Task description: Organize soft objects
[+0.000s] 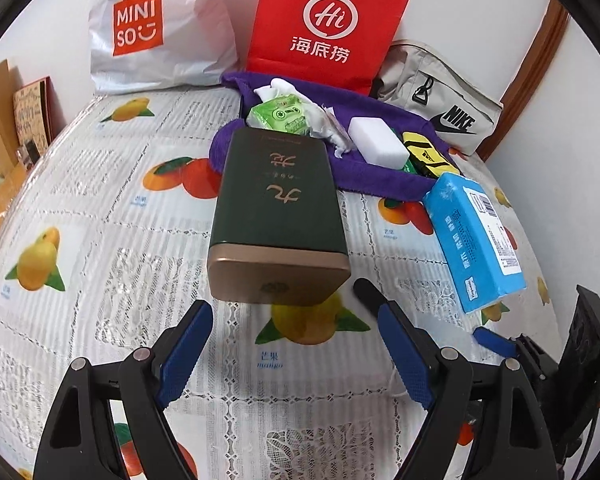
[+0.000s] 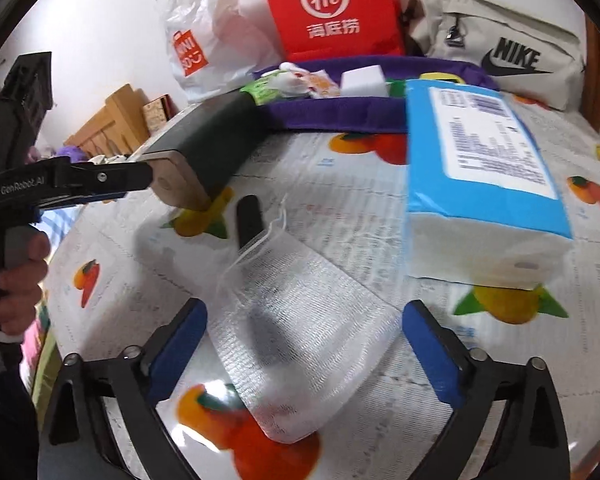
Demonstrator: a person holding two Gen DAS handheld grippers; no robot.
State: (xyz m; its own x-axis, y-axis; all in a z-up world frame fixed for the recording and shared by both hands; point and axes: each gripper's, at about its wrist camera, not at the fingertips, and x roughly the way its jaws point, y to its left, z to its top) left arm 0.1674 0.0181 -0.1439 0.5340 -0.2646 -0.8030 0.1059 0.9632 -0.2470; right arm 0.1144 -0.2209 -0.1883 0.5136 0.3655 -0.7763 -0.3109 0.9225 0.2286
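My left gripper (image 1: pixel 294 340) is open and empty, just in front of the gold end of a dark green tin (image 1: pixel 278 208) lying on the table. My right gripper (image 2: pixel 304 340) is open, its jaws either side of a white mesh pouch (image 2: pixel 300 332) with a black item (image 2: pixel 250 216) poking from its far end. A blue tissue pack (image 2: pixel 480 168) lies to the right; it also shows in the left wrist view (image 1: pixel 476 240). A purple towel (image 1: pixel 376 178) holds a green tissue pack (image 1: pixel 282 118), a white sponge (image 1: pixel 378 142) and a yellow-black item (image 1: pixel 426 152).
A white Miniso bag (image 1: pixel 152 32), a red paper bag (image 1: pixel 324 24) and a beige Nike pouch (image 1: pixel 440 100) stand along the back wall. The fruit-print tablecloth (image 1: pixel 100 208) covers the table. The left gripper's side (image 2: pixel 68 184) shows at the left of the right wrist view.
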